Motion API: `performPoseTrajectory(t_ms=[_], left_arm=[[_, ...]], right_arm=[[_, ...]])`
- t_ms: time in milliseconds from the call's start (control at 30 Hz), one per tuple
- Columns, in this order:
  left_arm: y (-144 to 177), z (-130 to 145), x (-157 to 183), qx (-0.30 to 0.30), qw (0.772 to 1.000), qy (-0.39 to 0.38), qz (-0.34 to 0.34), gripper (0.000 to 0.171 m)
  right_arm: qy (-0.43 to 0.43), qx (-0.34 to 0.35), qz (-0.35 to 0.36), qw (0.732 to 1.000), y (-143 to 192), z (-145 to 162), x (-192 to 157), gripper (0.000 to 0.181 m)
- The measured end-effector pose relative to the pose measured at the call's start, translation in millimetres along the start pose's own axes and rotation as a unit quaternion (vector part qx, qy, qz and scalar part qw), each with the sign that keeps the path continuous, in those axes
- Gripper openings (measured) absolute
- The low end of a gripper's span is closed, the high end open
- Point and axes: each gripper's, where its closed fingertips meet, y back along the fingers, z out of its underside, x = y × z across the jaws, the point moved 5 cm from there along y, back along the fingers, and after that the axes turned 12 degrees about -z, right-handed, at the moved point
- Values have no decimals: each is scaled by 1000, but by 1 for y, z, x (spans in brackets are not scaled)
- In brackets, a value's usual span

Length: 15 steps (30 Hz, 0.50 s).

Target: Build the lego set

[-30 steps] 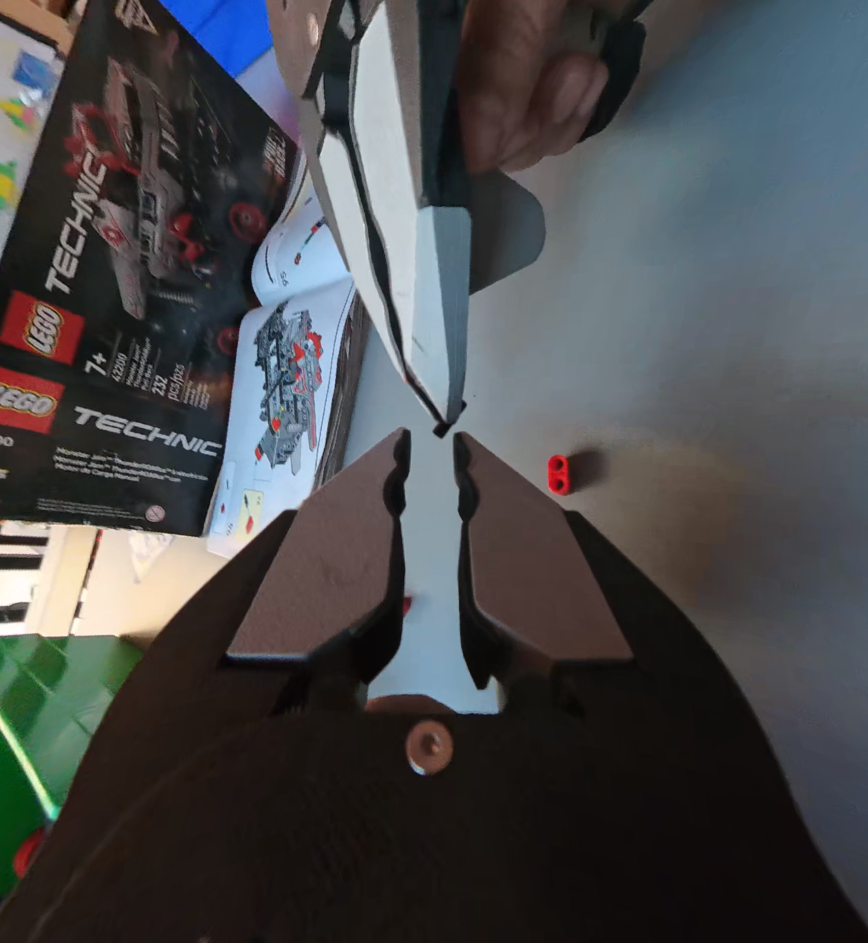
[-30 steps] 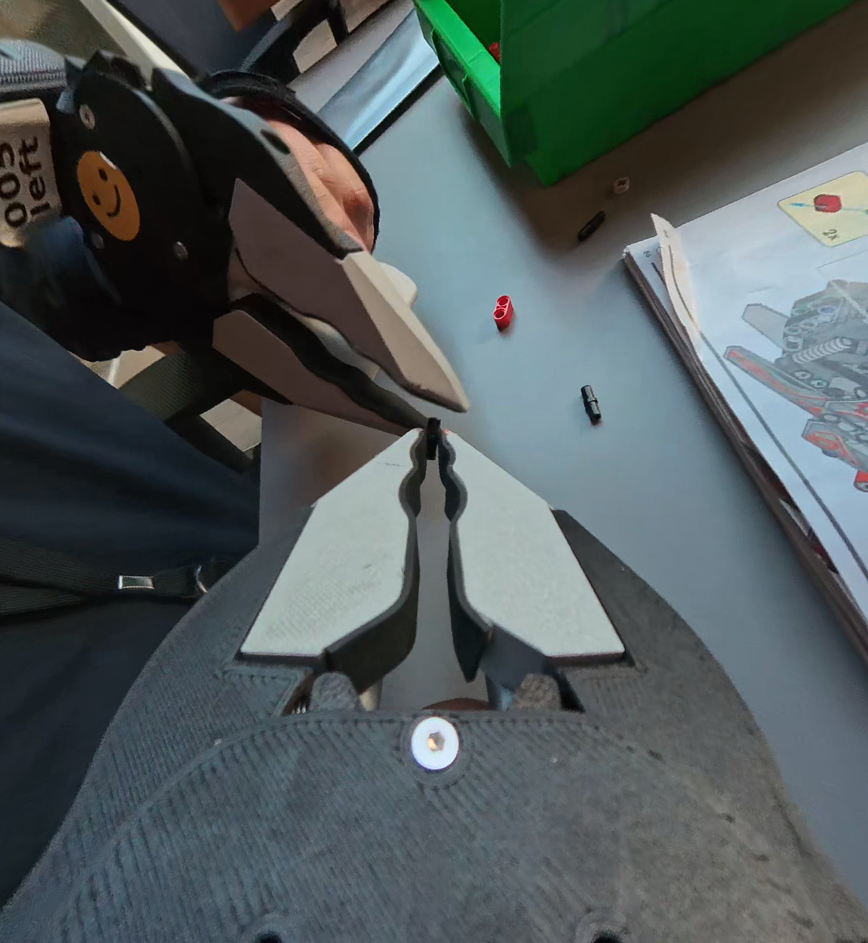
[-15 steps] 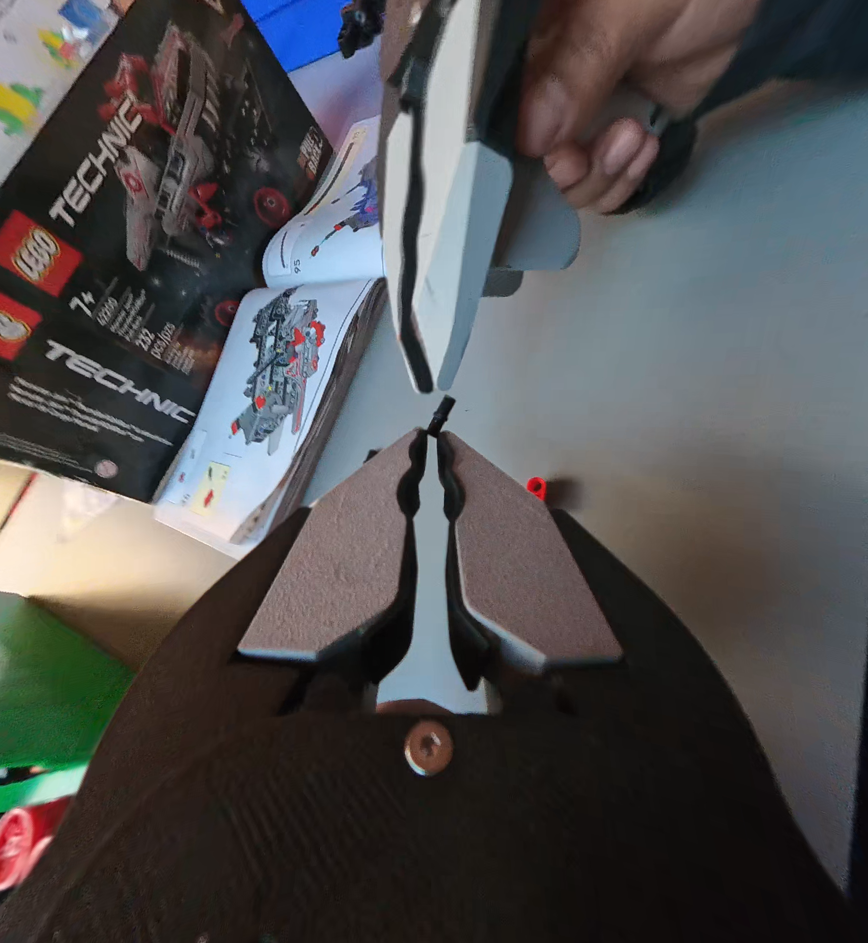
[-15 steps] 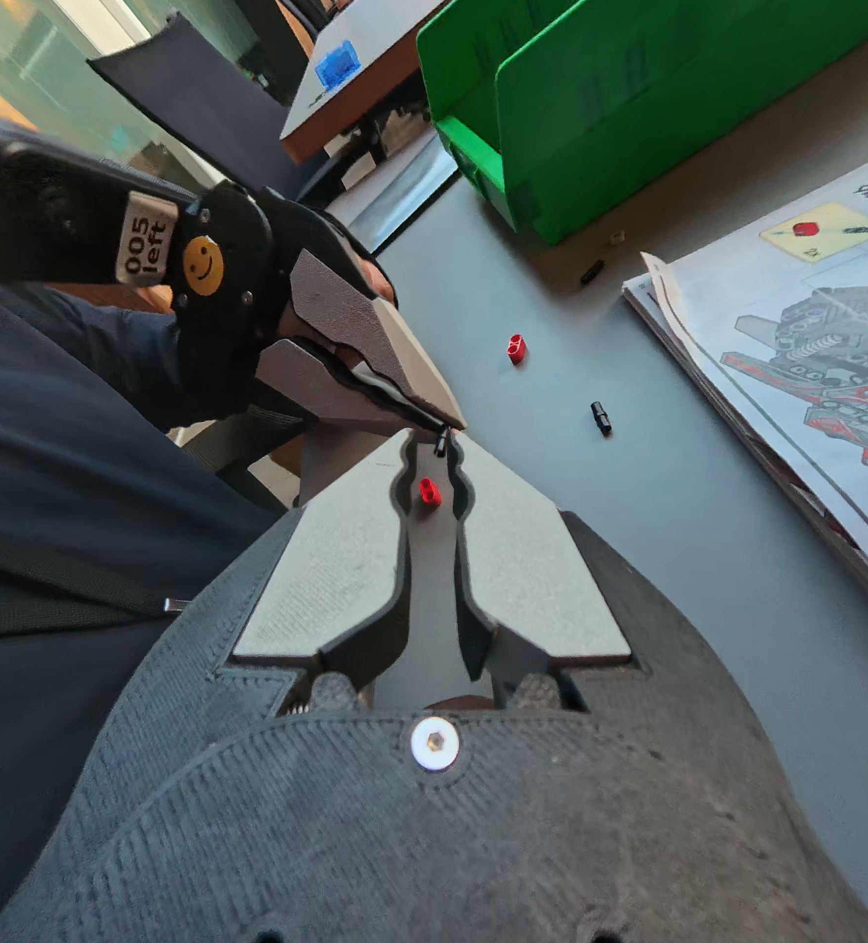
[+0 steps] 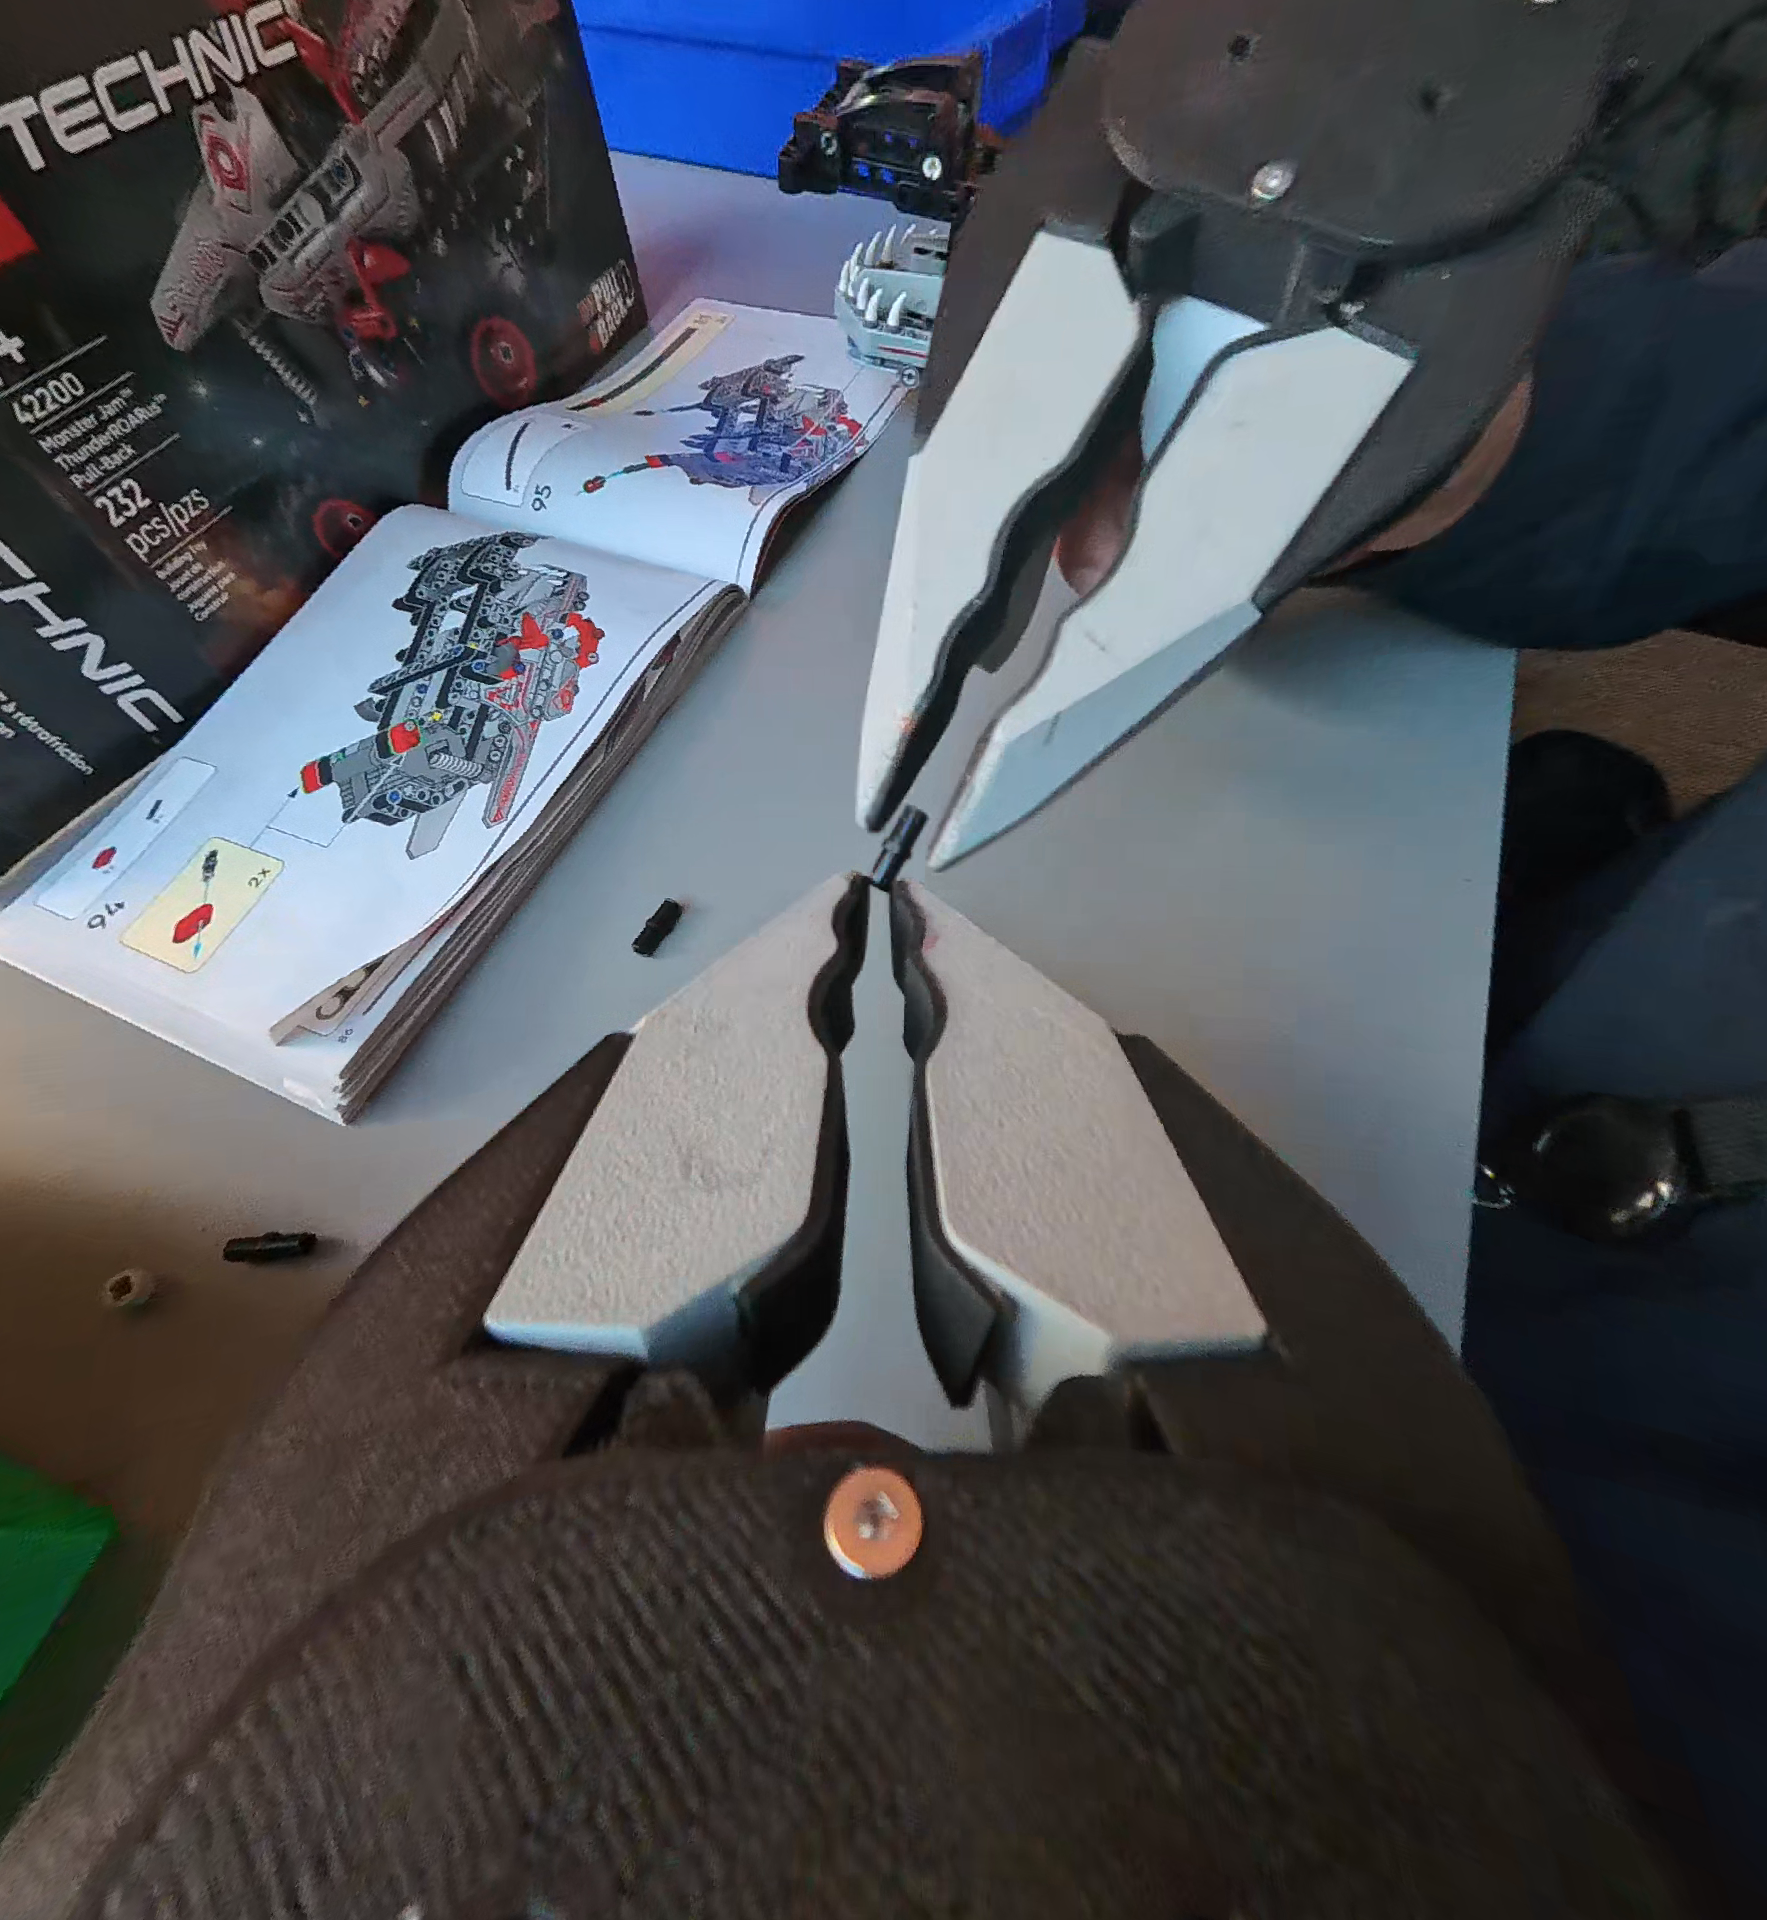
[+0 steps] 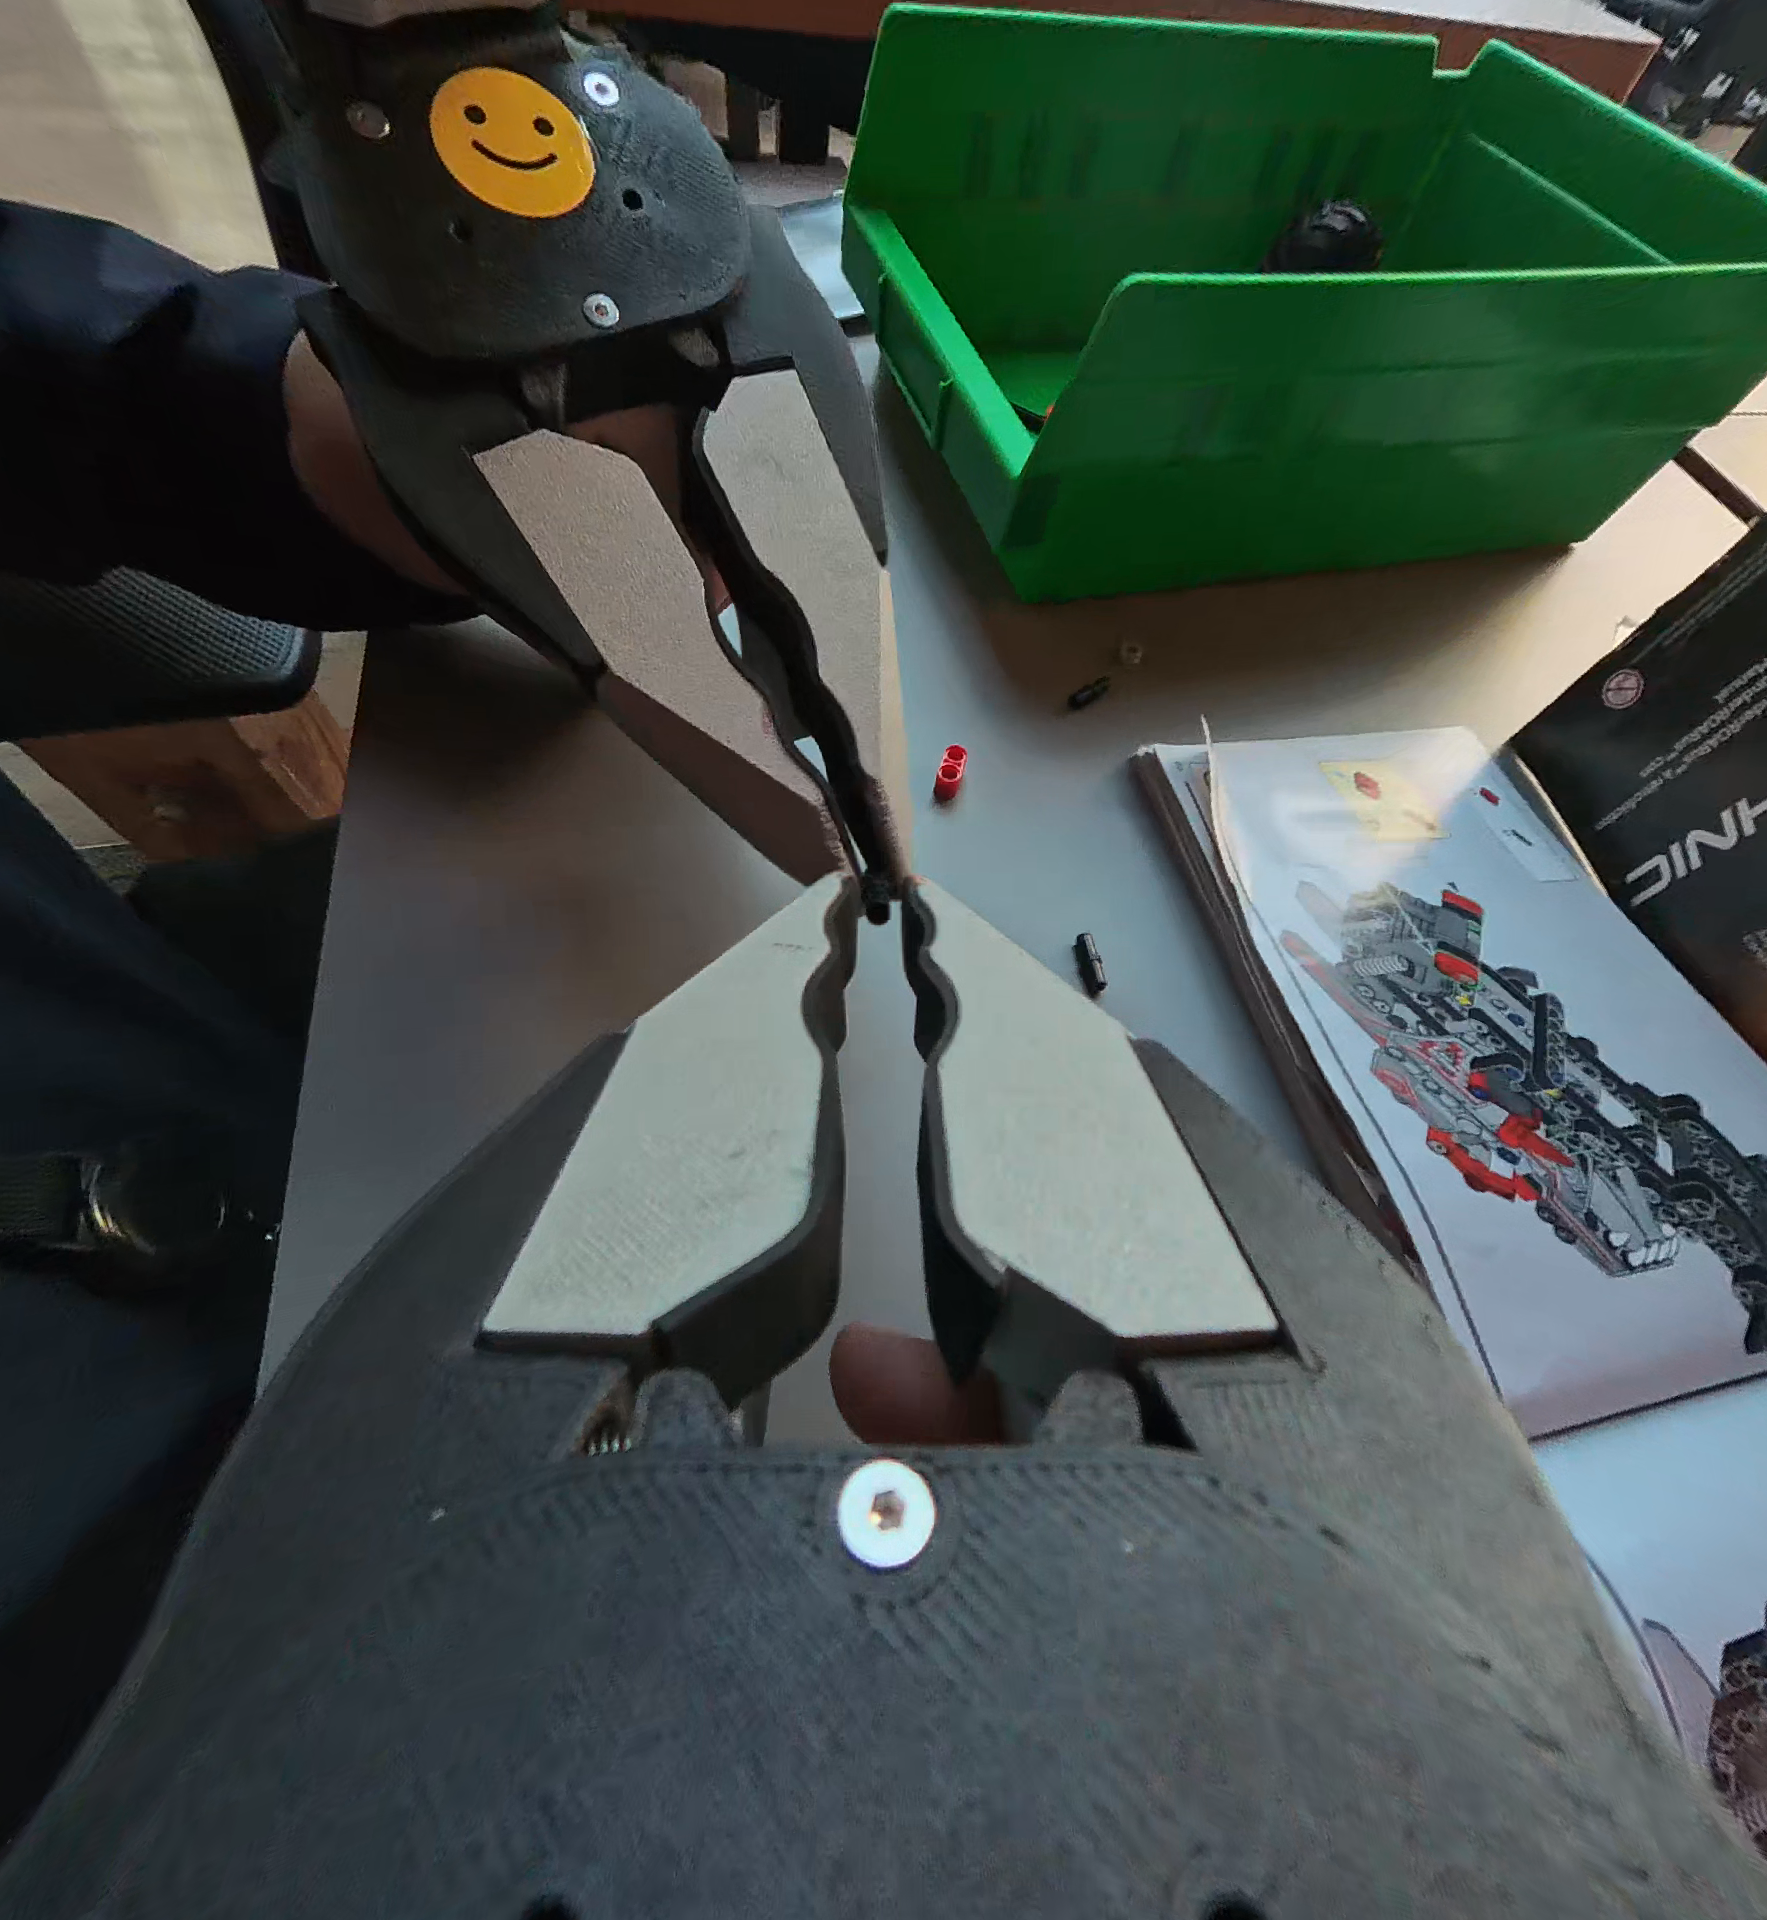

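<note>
A grey table [image 5: 1222, 987] fills both views, with a person's dark sleeves at its near edge.

Nearest in the left wrist view, the left gripper [image 5: 874, 883] has its jaws drawn in to a narrow gap and pinches one end of a small black pin [image 5: 898, 847] at its very tips. The pin sticks out forward into the gap between the tips of the right gripper [image 5: 905, 840], which comes in from above with its jaws slightly parted around the pin's far end. In the right wrist view the same pin [image 6: 874, 896] sits just at that gripper's tips; whether they press on it cannot be told.

Just beside the grippers, a second black pin [image 5: 659, 927] lies loose on the table. A small red piece [image 6: 950, 774] lies a little further off. The open instruction booklet [image 5: 422, 748] rests near these. A third black pin [image 5: 269, 1246] and a tiny pale piece [image 5: 128, 1289] lie close to the green bin [image 6: 1326, 416].

Farther back stand the dark set box [image 5: 183, 312] and, behind the booklet, the partly built model [image 5: 889, 145].
</note>
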Motion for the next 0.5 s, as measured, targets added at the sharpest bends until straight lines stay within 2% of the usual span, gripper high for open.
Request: performPoseTrajectory(t_ms=[167,333,500], left_arm=[[1,0,0,5,1000,9,4,0],[2,1,0,12,999,33,19,1],[4,23,7,-72,996,17,59,17]], right_arm=[[8,-6,-5,1000,0,-2,0,0],[-24,-7,-32,999,0,-3,1,0],[-28,-102,-51,993,3,7,-2,0]])
